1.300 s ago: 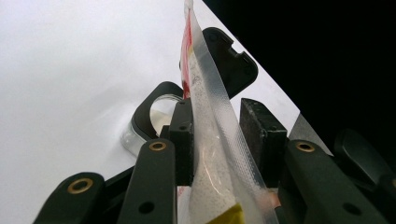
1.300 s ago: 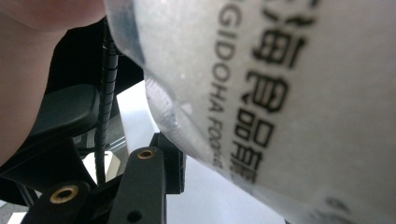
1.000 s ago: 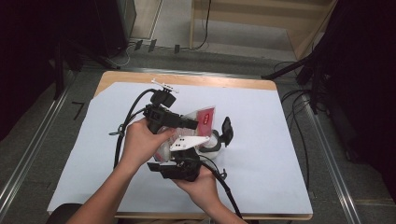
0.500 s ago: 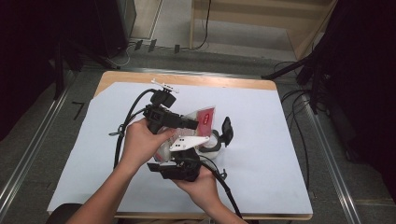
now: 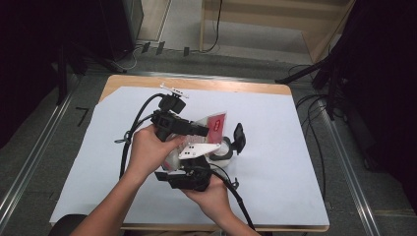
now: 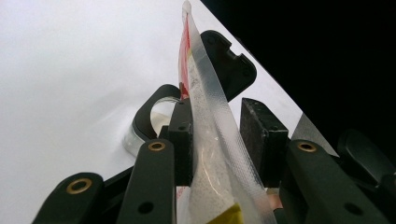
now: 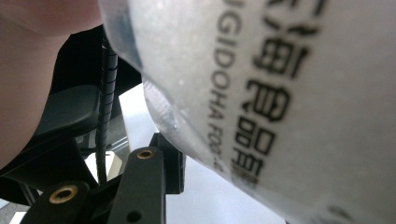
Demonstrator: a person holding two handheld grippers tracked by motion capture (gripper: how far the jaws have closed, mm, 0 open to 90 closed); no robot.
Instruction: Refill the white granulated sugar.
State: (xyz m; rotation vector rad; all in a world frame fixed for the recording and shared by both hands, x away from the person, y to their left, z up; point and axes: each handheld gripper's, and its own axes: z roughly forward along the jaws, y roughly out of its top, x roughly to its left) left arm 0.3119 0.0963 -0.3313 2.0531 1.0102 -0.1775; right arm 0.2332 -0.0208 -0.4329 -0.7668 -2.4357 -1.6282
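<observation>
A clear plastic bag [image 5: 209, 129] with a red label and white granules is held up over the middle of the table. My left gripper [image 5: 202, 131] is shut on it from the left, and in the left gripper view the bag [image 6: 210, 140] stands edge-on between the two pads. My right gripper [image 5: 194, 168] sits just below the bag, near the person's side. In the right gripper view the bag [image 7: 289, 84], with black print on it, hides one jaw, so its grip is unclear. A round clear jar [image 5: 222, 150] with its black lid [image 5: 239, 137] flipped open stands under the bag.
White paper [image 5: 275, 147] covers the wooden table [image 5: 236, 86]. Cables trail from both grippers towards the near and left edges. Dark equipment and cables [image 5: 314, 123] lie on the floor to the right.
</observation>
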